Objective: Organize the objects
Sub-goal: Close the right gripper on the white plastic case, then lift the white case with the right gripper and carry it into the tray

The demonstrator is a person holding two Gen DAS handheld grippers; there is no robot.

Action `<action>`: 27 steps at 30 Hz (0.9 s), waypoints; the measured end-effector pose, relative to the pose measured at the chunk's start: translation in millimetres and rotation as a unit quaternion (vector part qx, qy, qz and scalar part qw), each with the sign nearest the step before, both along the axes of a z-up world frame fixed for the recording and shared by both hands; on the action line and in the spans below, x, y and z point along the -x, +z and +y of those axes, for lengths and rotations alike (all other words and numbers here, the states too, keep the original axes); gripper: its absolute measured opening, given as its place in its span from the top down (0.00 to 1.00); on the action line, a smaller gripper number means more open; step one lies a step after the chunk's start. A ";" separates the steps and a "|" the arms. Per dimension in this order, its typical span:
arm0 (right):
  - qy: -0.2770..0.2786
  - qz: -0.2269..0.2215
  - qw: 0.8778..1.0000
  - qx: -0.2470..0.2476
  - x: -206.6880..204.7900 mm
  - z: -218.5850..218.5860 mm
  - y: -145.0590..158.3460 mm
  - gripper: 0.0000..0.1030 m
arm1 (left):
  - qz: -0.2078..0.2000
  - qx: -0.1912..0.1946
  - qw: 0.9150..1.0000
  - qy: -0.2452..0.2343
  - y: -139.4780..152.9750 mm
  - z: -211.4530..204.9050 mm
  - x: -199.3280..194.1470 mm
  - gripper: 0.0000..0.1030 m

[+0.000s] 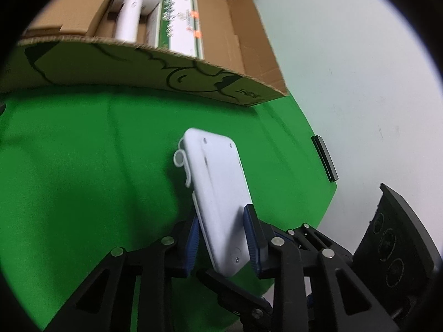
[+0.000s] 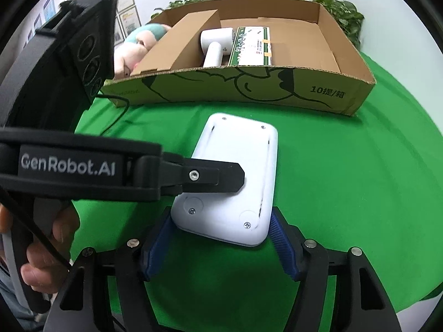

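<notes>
A flat white device (image 1: 218, 193) with small screws in its back is clamped on edge between the blue pads of my left gripper (image 1: 224, 238), above the green cloth. In the right wrist view the same white device (image 2: 238, 177) lies between the spread blue fingers of my right gripper (image 2: 221, 238), which is open around its near end; whether the pads touch it I cannot tell. The left gripper's black finger (image 2: 216, 177) reaches in from the left and presses on the device. A cardboard box (image 2: 249, 88) stands behind.
The box holds a white hair-dryer-like object (image 2: 216, 44) and a green-and-white carton (image 2: 252, 47). A plush toy (image 2: 138, 47) and plants (image 2: 340, 11) sit behind the box. A black cable (image 2: 119, 110) trails on the cloth. A dark flat object (image 1: 325, 157) lies at the table edge.
</notes>
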State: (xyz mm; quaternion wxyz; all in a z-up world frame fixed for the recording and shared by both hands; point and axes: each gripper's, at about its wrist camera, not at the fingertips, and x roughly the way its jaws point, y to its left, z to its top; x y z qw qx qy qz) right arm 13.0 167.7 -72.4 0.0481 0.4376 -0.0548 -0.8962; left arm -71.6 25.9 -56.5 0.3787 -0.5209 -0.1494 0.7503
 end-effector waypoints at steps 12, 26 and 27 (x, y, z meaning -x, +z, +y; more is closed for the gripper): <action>0.004 0.109 0.994 -0.003 -17.5 0.4 66.4 0.38 | 0.127 -0.007 0.992 -0.003 95.5 0.1 -11.7 0.76; 0.019 0.235 0.971 -0.040 41.6 29.3 214.9 0.38 | 0.279 -0.010 0.960 -0.007 257.7 21.3 36.7 0.75; 0.021 0.239 0.970 -0.042 47.0 31.8 223.0 0.38 | 0.285 -0.008 0.958 -0.007 266.6 25.7 43.4 0.75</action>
